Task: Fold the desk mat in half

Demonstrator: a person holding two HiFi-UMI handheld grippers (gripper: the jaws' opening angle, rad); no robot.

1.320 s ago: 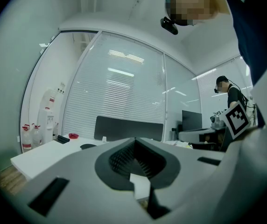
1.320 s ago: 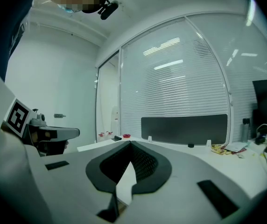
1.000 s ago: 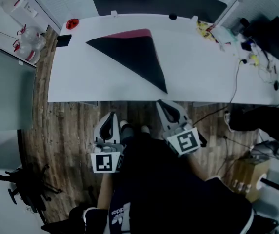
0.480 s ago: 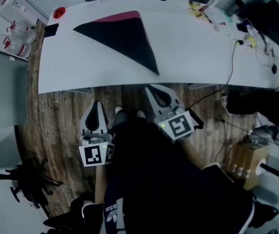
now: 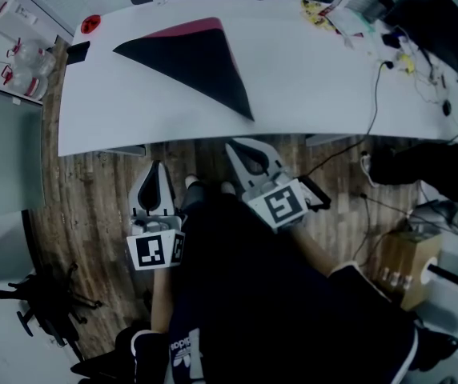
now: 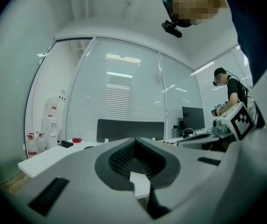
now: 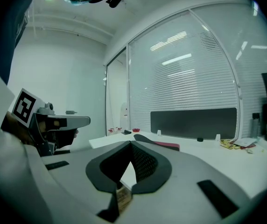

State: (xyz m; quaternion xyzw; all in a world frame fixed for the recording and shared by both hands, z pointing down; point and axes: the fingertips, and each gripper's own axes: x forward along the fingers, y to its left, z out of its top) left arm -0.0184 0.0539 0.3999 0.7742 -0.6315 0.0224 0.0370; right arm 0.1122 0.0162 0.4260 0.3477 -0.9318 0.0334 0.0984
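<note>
Desk mat (image 5: 193, 58): folded to black triangle, pink strip at far edge, flat on white worktop (image 5: 317, 86); ahead of both jaws, its near corner closest to right jaws, no contact. Left gripper (image 5: 156, 174) & right gripper (image 5: 241, 152): jaws together, nothing betw.; both short of worktop edge, over wood floor (image 5: 93, 206).

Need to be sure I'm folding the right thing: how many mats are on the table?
1. A black mat with a pink strip showing lies on the table's left half, toward the far edge. No other shows.
</note>
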